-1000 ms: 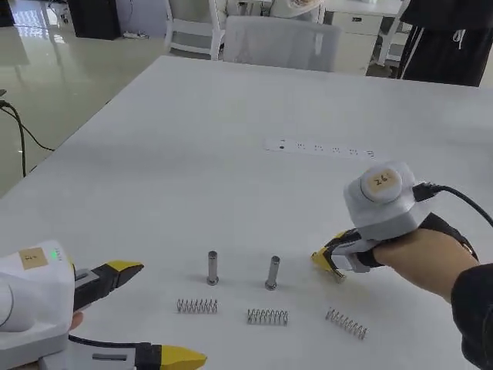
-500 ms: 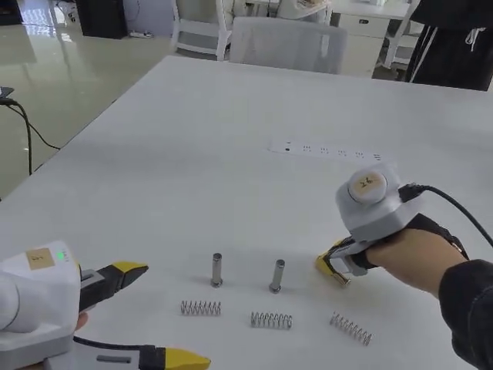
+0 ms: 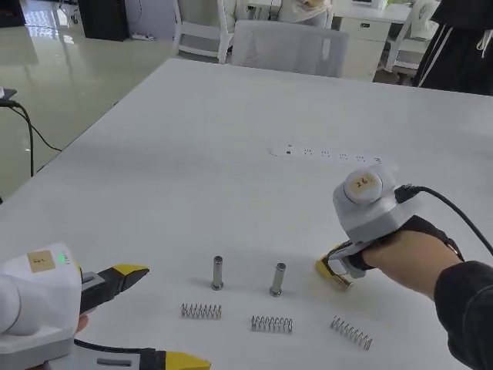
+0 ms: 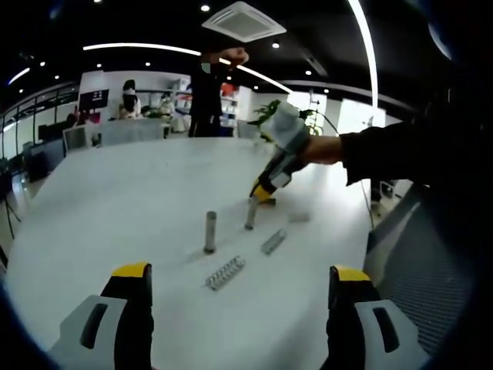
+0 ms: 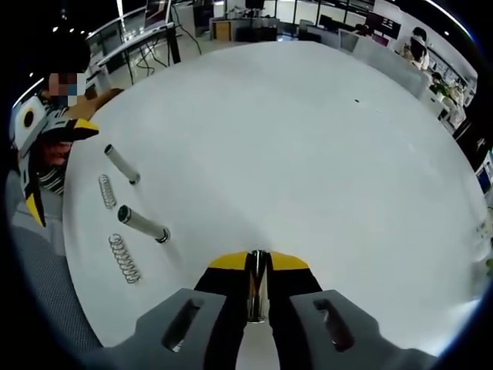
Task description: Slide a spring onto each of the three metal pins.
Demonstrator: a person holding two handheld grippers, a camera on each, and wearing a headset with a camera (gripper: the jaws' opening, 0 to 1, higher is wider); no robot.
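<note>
Springs come to three, and all lie loose on the white table (image 3: 231, 154) in a row: the left spring (image 3: 201, 311), the middle spring (image 3: 271, 324) and the right spring (image 3: 351, 332). We count three pins as well. The left pin (image 3: 217, 273) and the middle pin (image 3: 277, 279) stand upright just behind the row, both bare. The third pin (image 5: 256, 289) is clamped between the jaws of our right gripper (image 3: 334, 271), low over the table beside the middle pin. Our left gripper (image 3: 160, 315) hangs near the left spring with its jaws wide apart, holding nothing. We judge the task barely begun: no spring sits on a pin, so all three remain to be threaded
</note>
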